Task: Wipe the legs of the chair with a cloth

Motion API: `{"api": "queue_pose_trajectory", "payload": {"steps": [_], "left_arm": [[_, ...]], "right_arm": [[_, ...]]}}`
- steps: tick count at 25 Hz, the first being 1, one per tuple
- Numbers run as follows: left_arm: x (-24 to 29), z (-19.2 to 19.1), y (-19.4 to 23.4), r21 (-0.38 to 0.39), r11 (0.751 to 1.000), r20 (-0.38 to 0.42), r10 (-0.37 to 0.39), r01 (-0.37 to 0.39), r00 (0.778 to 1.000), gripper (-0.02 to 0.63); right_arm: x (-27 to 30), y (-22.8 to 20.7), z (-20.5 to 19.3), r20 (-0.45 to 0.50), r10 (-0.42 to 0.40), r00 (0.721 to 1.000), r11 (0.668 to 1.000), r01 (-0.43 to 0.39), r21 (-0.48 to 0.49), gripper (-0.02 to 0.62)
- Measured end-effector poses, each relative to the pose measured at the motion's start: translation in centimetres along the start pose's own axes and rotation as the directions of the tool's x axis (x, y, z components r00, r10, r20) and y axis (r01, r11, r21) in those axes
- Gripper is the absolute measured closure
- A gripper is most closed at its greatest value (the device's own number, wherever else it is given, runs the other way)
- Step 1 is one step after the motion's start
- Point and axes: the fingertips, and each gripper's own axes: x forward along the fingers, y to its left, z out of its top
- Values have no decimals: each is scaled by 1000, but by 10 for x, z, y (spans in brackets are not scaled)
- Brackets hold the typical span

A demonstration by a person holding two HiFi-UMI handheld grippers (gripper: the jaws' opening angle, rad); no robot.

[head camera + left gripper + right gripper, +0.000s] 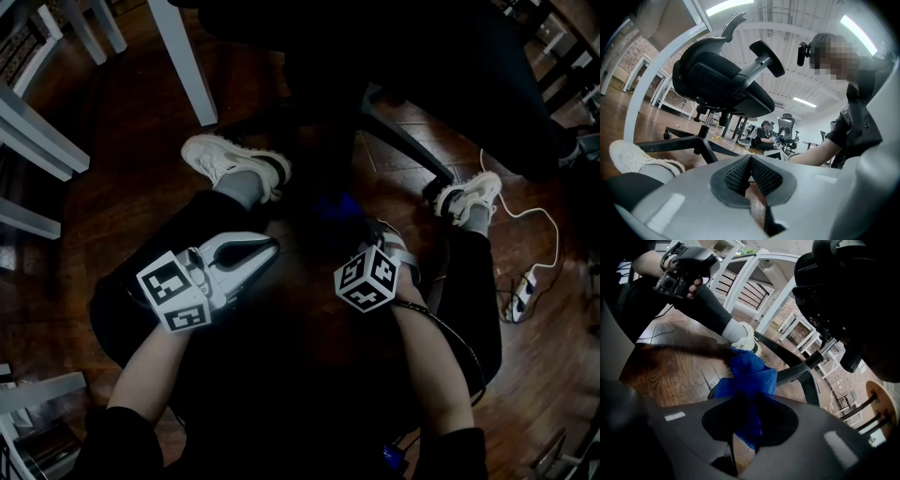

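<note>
A black office chair (422, 66) lies tipped over at the top of the head view, one dark leg (408, 142) slanting over the wood floor. My right gripper (352, 225) is shut on a blue cloth (337, 206), just short of the chair's base. In the right gripper view the cloth (752, 373) bunches out of the jaws against a dark blurred bar, with the chair legs (787, 357) and hub just behind. My left gripper (272, 247) is shut and empty, held level above the person's knee. Its pads (761, 176) meet, and the chair's star base (670, 143) lies ahead.
White table legs (183, 56) and a white frame (37, 131) stand at the upper left. The person's shoes (230, 159) (469, 197) rest on the floor either side of the cloth. A white cable and power strip (520, 295) lie at the right.
</note>
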Motion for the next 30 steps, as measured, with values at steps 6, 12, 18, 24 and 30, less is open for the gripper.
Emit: {"api": "queue_pose_trajectory", "payload": {"steps": [6, 12, 18, 24, 30], "left_arm": [[0, 23, -4, 125, 991, 20, 54, -56, 998, 603], [3, 90, 4, 102, 986, 177, 110, -129, 978, 601], [44, 109, 11, 307, 931, 175, 149, -198, 973, 601], [73, 92, 37, 279, 902, 186, 286, -329, 940, 556], [82, 136, 38, 371, 770, 282, 439, -519, 853, 462]], "right_arm": [[-5, 9, -3, 6, 2, 1000, 999, -3, 47, 509], [-6, 12, -5, 7, 18, 1000, 996, -19, 87, 509], [-7, 13, -6, 16, 30, 999, 992, -31, 119, 508], [-7, 15, -5, 34, 31, 999, 985, -36, 170, 509], [-7, 13, -6, 59, 39, 998, 977, -50, 208, 509]]}}
